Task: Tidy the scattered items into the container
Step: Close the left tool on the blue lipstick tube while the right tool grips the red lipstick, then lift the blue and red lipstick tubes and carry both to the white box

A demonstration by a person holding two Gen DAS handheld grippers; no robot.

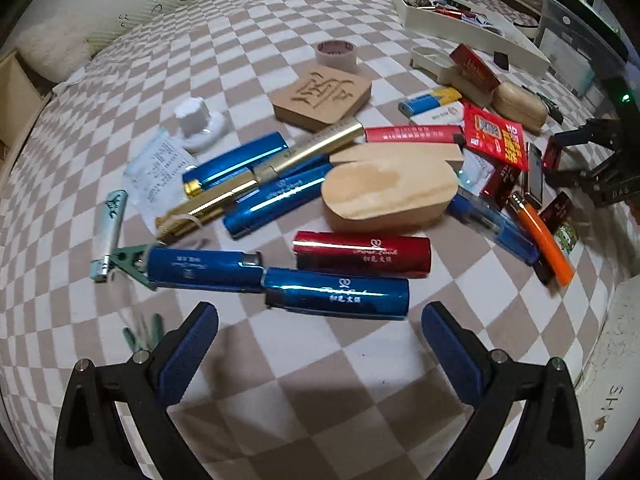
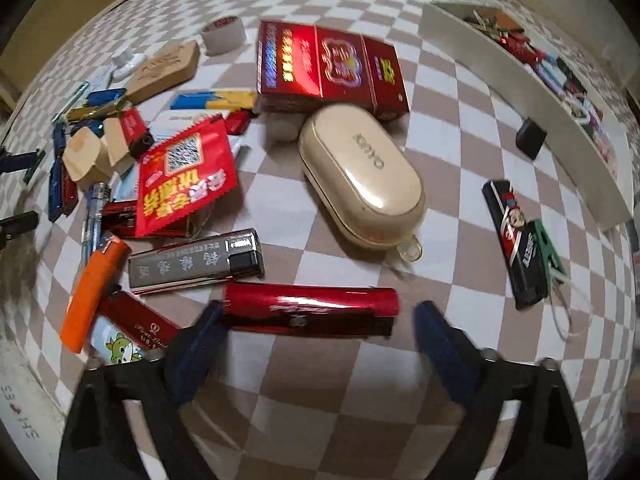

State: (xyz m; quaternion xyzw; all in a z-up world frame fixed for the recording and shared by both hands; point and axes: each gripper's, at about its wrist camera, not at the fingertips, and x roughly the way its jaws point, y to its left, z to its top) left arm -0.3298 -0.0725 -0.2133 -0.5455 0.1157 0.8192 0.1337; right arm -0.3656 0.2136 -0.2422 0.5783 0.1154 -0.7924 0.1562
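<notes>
Both grippers hang over a checked cloth strewn with lighters, boxes and small oddments, so the step in hand looks like picking the next piece to carry to the container.

In the right wrist view, the right gripper has its blue fingers apart, straddling a glossy red lighter that lies crosswise at lower centre. The left finger looks to be at or just touching the lighter's left end; the right one stands clear of the other end, so nothing is clamped. A silver lighter lies just above and left of it, a beige oval case further up, and a red cigarette box above that. The white container, already partly filled, runs along the upper right edge.

In the left wrist view, the left gripper is also spread wide and empty, its fingers just below a blue lighter at lower centre. The same container sits at upper right, well apart.

Next, I judge, the right fingers need to close squarely on the red lighter, which is long and slick and may skid, then lift and travel toward the upper right.
</notes>
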